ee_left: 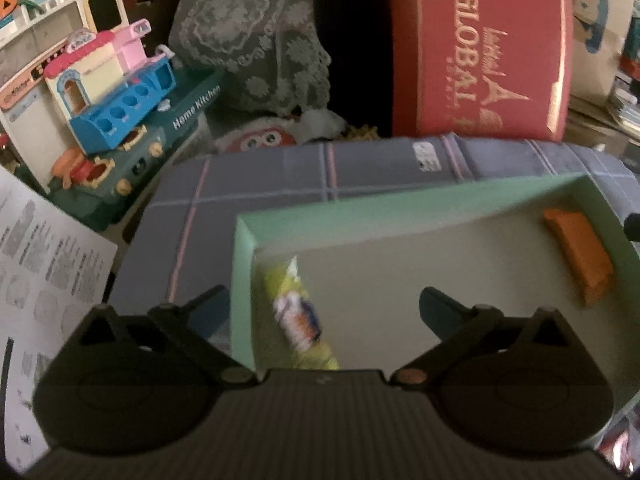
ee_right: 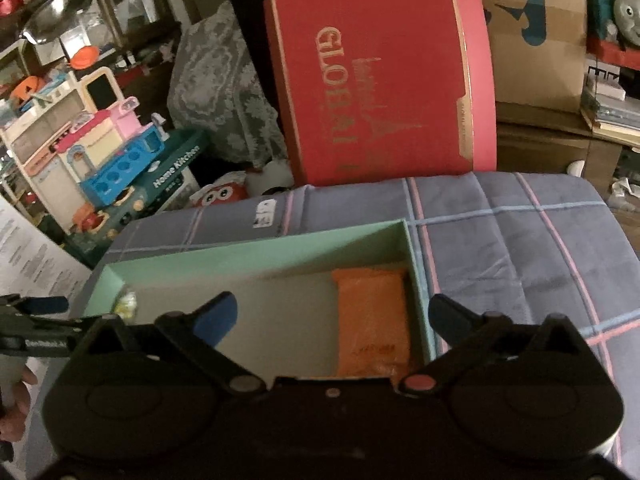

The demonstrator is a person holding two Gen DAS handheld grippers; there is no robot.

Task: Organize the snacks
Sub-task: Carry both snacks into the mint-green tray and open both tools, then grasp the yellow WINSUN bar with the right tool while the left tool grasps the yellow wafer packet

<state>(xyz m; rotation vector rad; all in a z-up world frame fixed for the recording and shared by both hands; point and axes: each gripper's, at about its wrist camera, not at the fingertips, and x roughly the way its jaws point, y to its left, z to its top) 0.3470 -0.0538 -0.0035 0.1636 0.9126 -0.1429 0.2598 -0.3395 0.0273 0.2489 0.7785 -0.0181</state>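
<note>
Both grippers are spread wide with nothing between the jaws: left gripper [ee_left: 320,308] hangs over the yellow snack packet [ee_left: 298,316] at the left end of the mint-green box [ee_right: 256,250], right gripper [ee_right: 334,316] over the orange snack packet [ee_right: 372,320] at the right end. So both snacks are already in the box, which sits on a plaid-covered bed [ee_right: 520,240]. Risk from here, I'd say: the left gripper's outer finger [ee_left: 208,300] straddles the box wall, so dropping or closing could snag the rim and drag the box across that soft cover.
</note>
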